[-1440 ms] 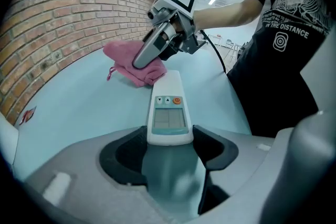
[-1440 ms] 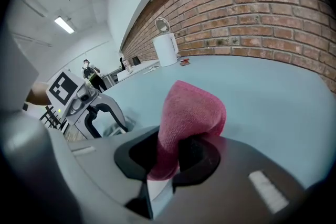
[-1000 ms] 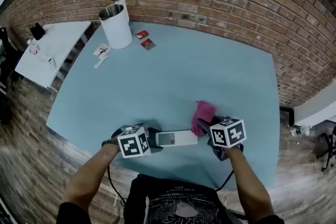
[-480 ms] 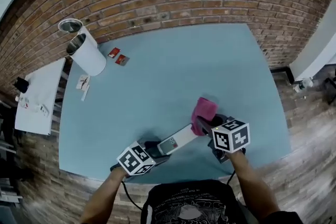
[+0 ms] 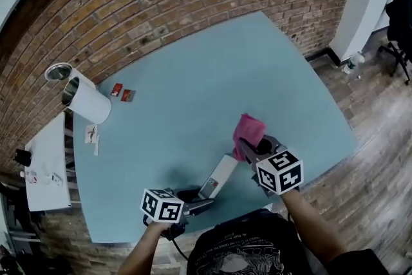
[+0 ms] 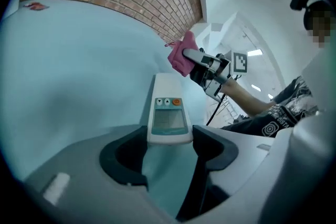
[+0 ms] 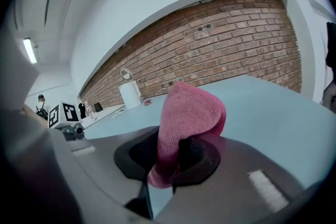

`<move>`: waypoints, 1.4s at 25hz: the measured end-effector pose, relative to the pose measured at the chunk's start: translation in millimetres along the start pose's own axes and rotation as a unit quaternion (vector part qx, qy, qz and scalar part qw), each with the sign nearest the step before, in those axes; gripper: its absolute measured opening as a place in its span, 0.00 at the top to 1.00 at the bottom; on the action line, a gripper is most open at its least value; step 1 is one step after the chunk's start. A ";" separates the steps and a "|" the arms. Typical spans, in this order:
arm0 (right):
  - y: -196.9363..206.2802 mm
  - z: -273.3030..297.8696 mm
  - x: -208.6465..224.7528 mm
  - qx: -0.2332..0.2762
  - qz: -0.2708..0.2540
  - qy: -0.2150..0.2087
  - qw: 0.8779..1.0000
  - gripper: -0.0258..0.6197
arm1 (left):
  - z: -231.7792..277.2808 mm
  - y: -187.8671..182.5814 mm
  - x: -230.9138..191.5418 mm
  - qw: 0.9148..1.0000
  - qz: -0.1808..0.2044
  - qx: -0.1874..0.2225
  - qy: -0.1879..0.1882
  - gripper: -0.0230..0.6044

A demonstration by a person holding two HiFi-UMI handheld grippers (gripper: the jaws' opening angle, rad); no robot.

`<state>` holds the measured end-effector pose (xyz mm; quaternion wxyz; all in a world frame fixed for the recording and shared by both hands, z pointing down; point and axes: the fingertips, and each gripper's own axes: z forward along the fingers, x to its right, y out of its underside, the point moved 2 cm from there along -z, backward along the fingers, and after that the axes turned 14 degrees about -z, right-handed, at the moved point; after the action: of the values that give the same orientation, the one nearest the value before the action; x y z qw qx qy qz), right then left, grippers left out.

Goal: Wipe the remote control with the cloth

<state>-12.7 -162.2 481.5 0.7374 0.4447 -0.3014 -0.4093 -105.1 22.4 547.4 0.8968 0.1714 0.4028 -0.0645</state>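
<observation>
Head view is being taken up by a pale blue-green table point(image 5: 193, 87) set against a red brick wall point(image 5: 161, 3). Near the table's front edge, a white rectangular remote control point(image 5: 219, 176) is being gripped by its near end in the left tongs point(image 5: 196, 201). The jaws are standing wide apart and are being pressed against the two long sides of the casing. In the left gripper view, a grey screen and three small buttons, one of them orange, are being shown face up between the dark pads. The remote control is being pointed toward the right tongs point(image 5: 250, 150); whether its far end is resting on the table cannot be told.

A pink folded terry cloth point(image 5: 248, 131) is being clamped in the right tongs, the jaws closed on its lower part and its rounded fold standing up above them. The cloth is being held just beside the far end of the remote control, and whether the two are touching cannot be told.

At the table's far left corner a white cylindrical bin point(image 5: 90, 106) is being seen, with a round metal lid point(image 5: 58, 71) at its top and two small red packets point(image 5: 122, 94) lying near it. A white side table point(image 5: 42, 164) is standing to the left.
</observation>
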 end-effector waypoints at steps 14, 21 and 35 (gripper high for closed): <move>21.3 -27.7 -0.6 0.004 -0.005 0.093 0.996 0.86 | -13.7 -3.2 19.1 0.924 -0.281 0.077 0.250 0.54; 35.7 -29.2 -13.9 -0.020 -0.054 0.112 0.992 0.86 | -13.9 -7.9 14.4 0.885 -0.346 0.106 0.295 0.54; 48.5 -0.3 -54.7 -0.052 -0.077 0.044 0.995 0.86 | -3.4 -14.0 17.2 0.865 -0.368 0.117 0.321 0.55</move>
<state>-22.6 -101.4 520.7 0.7381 0.4452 -0.2118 -0.4606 -99.5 10.9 529.0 0.6023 0.1253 0.6920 -0.3778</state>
